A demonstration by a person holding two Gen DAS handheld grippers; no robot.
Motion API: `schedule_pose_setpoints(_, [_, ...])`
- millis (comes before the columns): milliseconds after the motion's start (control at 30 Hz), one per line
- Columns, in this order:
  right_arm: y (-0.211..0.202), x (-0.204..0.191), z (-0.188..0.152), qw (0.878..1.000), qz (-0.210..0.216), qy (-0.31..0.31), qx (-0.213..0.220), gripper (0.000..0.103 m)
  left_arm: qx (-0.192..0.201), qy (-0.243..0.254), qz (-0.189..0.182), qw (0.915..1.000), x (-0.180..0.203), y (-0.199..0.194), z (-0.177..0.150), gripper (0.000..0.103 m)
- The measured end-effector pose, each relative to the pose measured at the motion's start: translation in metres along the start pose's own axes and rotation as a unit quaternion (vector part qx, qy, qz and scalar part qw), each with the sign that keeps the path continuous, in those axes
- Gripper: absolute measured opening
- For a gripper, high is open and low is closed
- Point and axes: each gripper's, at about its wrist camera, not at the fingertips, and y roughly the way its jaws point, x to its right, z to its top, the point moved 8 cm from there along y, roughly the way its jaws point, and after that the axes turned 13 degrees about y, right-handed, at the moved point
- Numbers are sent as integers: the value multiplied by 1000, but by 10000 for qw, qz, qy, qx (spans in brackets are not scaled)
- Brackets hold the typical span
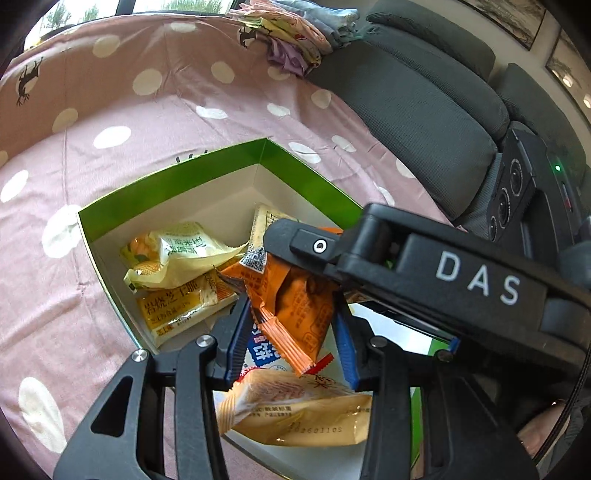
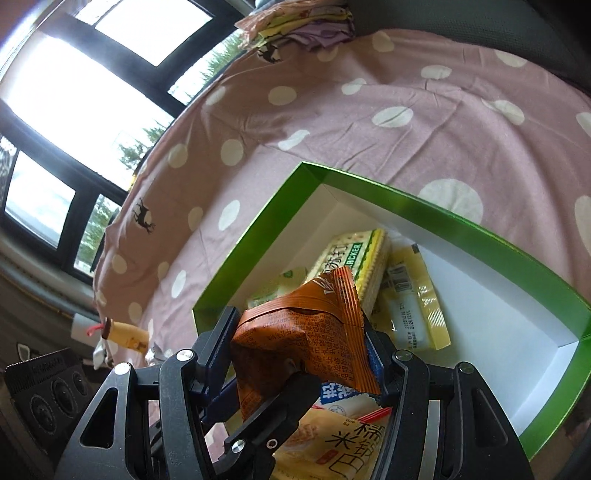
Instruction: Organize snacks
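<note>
An orange snack packet (image 1: 295, 310) hangs over the green box (image 1: 192, 166) with a white inside. Both grippers hold it. My left gripper (image 1: 291, 332) is shut on its lower part, blue pads on each side. My right gripper (image 1: 306, 251) reaches in from the right and pinches its top. In the right wrist view the packet (image 2: 303, 339) sits between my right gripper's (image 2: 299, 343) pads, and a left finger (image 2: 269, 417) crosses below. The box (image 2: 258, 225) holds yellow packets (image 1: 177, 254), a cracker pack (image 2: 354, 258) and a beige rice-cake packet (image 1: 295, 410).
The box lies on a pink polka-dot sheet (image 1: 147, 110). Dark grey cushions (image 1: 417, 103) line the right side. Folded clothes (image 1: 288, 33) lie at the far end. Windows (image 2: 74, 92) are to the left. A small yellow bottle (image 2: 125, 332) lies off the sheet's edge.
</note>
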Motion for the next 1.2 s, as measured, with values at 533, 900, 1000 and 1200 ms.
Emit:
schedule_pose_setpoints(533, [7, 2, -2, 9998, -156, 74, -44, 63, 61, -291, 154, 9994, -11, -25, -13, 45])
schedule_pose_setpoints(900, [-16, -21, -4, 9977, -303, -370, 472, 76, 691, -841, 868, 9903, -55, -116, -37, 69])
schedule_pose_setpoints(1000, [-19, -31, -7, 9966, -284, -527, 569, 78, 733, -1066, 1183, 9845, -74, -140, -49, 70])
schedule_pose_setpoints(1200, [-24, -52, -18, 9925, -315, -916, 752, 84, 927, -1452, 2058, 9633, -116, -190, -81, 82])
